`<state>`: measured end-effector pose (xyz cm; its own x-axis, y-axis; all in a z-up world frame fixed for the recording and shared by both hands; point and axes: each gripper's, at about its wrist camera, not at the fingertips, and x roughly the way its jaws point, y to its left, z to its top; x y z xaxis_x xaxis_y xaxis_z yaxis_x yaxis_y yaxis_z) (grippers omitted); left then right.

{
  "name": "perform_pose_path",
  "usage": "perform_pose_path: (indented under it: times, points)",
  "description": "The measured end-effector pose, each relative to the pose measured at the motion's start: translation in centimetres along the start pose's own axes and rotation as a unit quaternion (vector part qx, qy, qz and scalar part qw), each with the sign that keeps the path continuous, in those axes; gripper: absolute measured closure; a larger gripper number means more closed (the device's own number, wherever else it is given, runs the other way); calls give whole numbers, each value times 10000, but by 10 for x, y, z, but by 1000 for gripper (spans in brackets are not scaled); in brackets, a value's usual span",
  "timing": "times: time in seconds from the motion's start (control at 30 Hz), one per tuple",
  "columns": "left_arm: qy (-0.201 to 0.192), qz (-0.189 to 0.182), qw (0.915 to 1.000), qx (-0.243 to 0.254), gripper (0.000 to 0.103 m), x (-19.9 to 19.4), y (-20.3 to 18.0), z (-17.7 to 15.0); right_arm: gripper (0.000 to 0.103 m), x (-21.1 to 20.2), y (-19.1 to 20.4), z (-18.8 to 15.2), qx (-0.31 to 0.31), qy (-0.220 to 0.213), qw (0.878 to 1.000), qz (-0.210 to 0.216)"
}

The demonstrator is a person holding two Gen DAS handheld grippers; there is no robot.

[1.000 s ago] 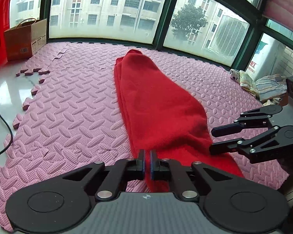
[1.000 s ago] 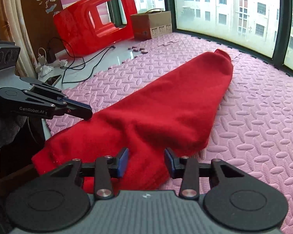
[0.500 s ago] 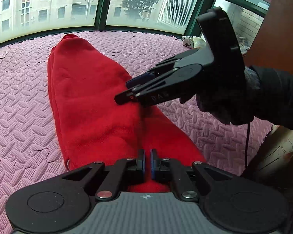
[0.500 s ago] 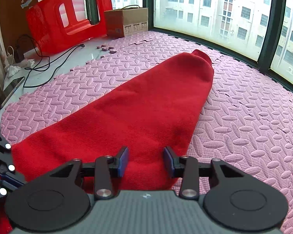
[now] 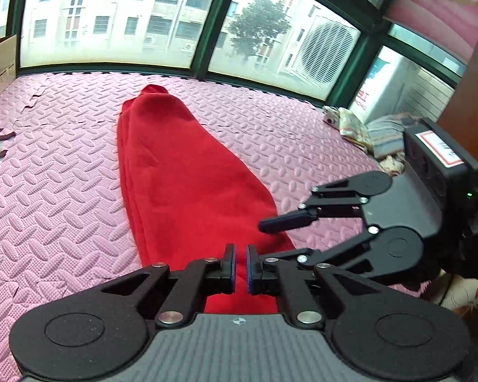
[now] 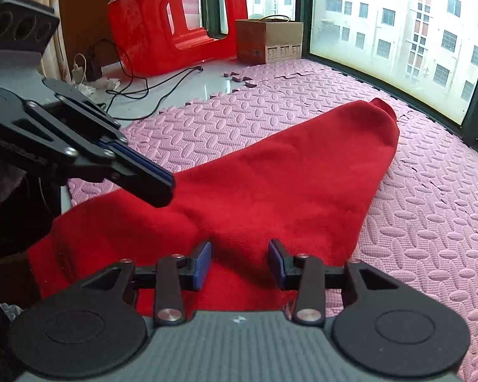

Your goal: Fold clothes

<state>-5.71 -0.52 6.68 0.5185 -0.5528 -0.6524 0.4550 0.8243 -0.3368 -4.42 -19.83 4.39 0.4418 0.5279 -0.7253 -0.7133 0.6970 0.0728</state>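
Note:
A red garment lies folded lengthwise on the pink foam mat, narrow end far, wide end near me. It also shows in the right wrist view. My left gripper is shut and empty above the garment's near edge. It appears in the right wrist view at the left, hovering over the cloth. My right gripper is open over the garment's near part, nothing between its pads. In the left wrist view the right gripper sits at the right, jaws apart, just above the cloth's right edge.
A cardboard box and a red plastic stool lie at the far left by the windows. Cables trail on the white floor. A pile of other clothes lies at the mat's right edge.
The right gripper has dropped from mid-garment back to the near right edge. The left gripper has swung back to look along the garment and stays shut.

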Motion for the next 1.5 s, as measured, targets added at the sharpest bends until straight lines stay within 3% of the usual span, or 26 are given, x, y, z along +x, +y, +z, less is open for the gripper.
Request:
perform_pose_path:
  times: [0.23,0.37,0.57,0.83,0.87,0.9,0.93,1.0,1.27,1.5]
  points:
    - [206,278,9989,-329,96,29,14,-1,62,9,-56,53,264,-345,9984,-365]
    - [306,322,9982,-396,96,31,16,-6,62,48,-92,91,502,-340,9968,-525]
    - [309,357,9979,-446,96,35,17,-7,62,114,-129,135,1221,-393,9908,-426]
    - [302,331,9978,-483,95,37,17,-8,64,168,-148,139,2064,-371,9746,-787]
    - [301,323,9979,-482,95,37,17,-8,69,170,-147,138,2037,-380,9745,-857]
    - [298,316,9979,-486,95,37,16,-8,83,170,-145,137,1970,-399,9750,-942]
    - [295,310,9979,-491,95,37,16,-8,91,169,-144,137,1900,-426,9758,-993]
    - [283,297,9979,-494,95,36,16,-8,98,162,-142,138,1784,-526,9775,-992]
    - [266,227,9978,-555,94,34,18,-9,99,139,-126,148,1655,-1018,9787,-661]
    - [282,206,9974,-631,94,35,21,-9,96,181,-140,140,1854,-563,9799,-476]
